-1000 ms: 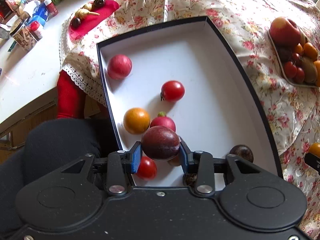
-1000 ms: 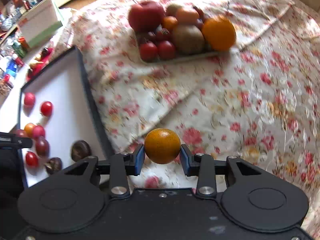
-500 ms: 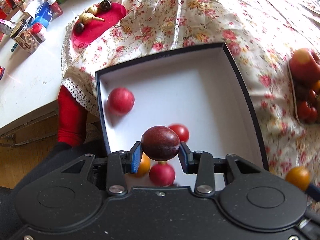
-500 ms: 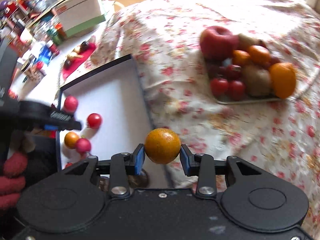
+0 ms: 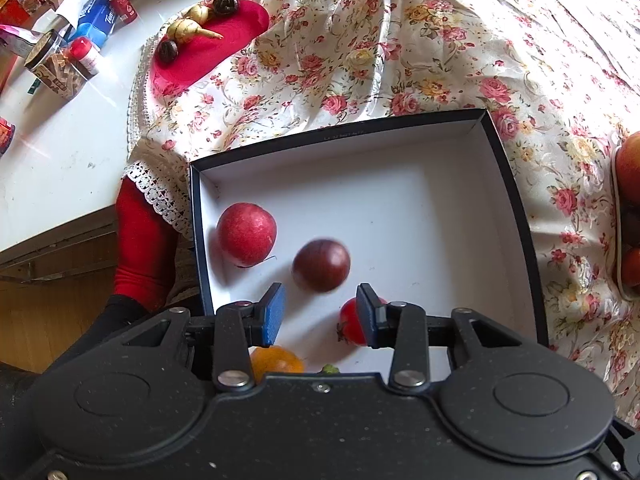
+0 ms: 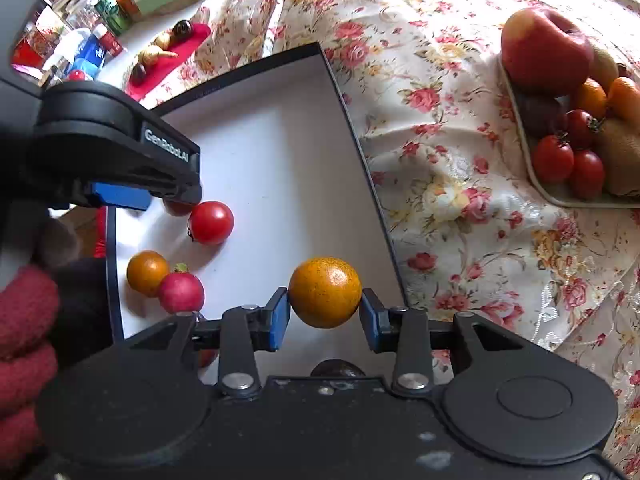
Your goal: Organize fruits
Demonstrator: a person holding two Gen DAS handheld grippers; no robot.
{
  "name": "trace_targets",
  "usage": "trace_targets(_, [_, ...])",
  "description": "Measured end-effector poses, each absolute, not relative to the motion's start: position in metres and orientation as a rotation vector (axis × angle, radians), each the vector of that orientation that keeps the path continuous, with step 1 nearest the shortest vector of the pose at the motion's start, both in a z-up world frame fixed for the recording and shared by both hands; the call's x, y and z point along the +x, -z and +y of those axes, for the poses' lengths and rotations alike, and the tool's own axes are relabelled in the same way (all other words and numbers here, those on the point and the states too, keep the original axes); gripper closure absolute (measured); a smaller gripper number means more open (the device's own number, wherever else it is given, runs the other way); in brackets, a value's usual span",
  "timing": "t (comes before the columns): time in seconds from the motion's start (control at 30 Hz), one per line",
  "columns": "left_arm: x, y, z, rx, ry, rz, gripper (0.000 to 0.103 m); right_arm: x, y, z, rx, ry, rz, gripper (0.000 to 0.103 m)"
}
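box (image 5: 516, 200): matt white card | tablecloth (image 5: 360, 52): sheeny floral cloth | plum (image 5: 321, 265): smooth, glossy

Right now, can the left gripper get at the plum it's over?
Probably yes. The left gripper is open, and the plum lies just beyond its fingertips in the box, nothing between them.

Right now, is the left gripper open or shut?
Open. The left gripper has its blue pads apart with nothing between them; the blurred dark plum sits beyond them over the white box.

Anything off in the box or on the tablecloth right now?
Nothing spilled or damaged. The dark plum looks motion-blurred ahead of the open left gripper, apparently just released into the box. The right gripper holds an orange fruit.
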State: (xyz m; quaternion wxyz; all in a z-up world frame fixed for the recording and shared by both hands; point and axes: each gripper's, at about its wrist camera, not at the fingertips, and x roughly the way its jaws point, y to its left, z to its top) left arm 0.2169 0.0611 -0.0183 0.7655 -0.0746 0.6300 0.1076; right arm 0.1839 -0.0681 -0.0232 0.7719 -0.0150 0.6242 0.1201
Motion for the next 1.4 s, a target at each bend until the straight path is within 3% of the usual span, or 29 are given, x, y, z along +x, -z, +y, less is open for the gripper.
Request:
trace_targets(0.4, [0.175, -0.002, 0.075, -0.283, -0.206, 1.345, 0.056, 0.184, 0.025, -0.054, -0.081, -0.233, 1.334, 0.063])
trace_targets(0.63, [0.130, -0.021, 0.078, -0.220, -0.229, 1.249, 0.056, 0.176, 0.014, -0.054, -0.088, -0.236, 1.304, 0.064])
trace_targets(1.4, [0.051, 0.002, 0.045, -0.190, -0.176, 1.175, 0.055, 0.079, -0.004, -0.089, -0.108, -0.243, 1.241, 0.064])
